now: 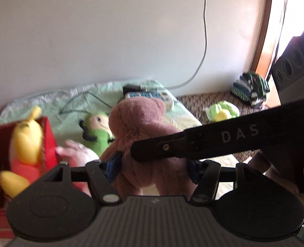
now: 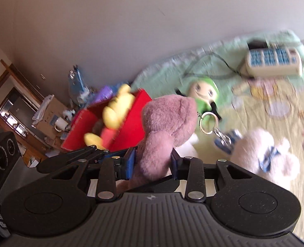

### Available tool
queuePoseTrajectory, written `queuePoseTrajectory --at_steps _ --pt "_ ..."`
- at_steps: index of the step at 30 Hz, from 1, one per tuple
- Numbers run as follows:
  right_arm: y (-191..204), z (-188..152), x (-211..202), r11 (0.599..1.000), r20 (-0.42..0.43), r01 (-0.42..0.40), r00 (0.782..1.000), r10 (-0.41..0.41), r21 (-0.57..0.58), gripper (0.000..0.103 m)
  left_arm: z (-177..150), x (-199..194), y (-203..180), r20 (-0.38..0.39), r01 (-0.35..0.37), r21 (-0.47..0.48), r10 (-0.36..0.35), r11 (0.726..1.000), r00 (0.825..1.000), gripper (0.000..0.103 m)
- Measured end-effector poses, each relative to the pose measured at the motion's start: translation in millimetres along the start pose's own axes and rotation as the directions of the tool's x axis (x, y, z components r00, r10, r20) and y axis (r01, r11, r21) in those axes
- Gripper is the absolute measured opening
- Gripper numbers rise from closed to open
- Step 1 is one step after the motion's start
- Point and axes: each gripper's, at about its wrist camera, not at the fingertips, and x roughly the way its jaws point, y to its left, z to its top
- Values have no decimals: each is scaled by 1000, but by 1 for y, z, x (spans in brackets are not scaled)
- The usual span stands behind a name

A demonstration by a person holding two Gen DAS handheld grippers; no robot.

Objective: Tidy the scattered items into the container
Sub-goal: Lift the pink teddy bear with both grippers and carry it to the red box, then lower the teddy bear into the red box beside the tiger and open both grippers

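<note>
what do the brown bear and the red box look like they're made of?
Brown bear: soft plush, by its fuzzy matte pile and the way it gives between the blue pads.
Red box: flat, stiff matte walls with sharp edges; likely cardboard or fabric-covered board. Motion blur leaves that open.

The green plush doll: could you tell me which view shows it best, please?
The right wrist view: the green plush doll lies there with face and keyring visible, though blurred. In the left wrist view the doll is partly hidden behind the brown teddy bear.
</note>
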Motion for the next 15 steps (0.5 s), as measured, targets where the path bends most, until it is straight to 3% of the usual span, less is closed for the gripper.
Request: queuePoseTrajectory --at_steps 6,9,15 --pt "60 5 10 998 134 -28 990 36 -59 32 6 -43 49 77 -14 14 13 1000 997 63" --pt "93 3 34 996 162 17 987 -2 -88 30 6 -58 85 74 4 -3 -4 1000 997 63" --pt "145 3 76 995 206 29 979 -10 -92 30 4 -84 144 99 -9 40 5 999 995 63"
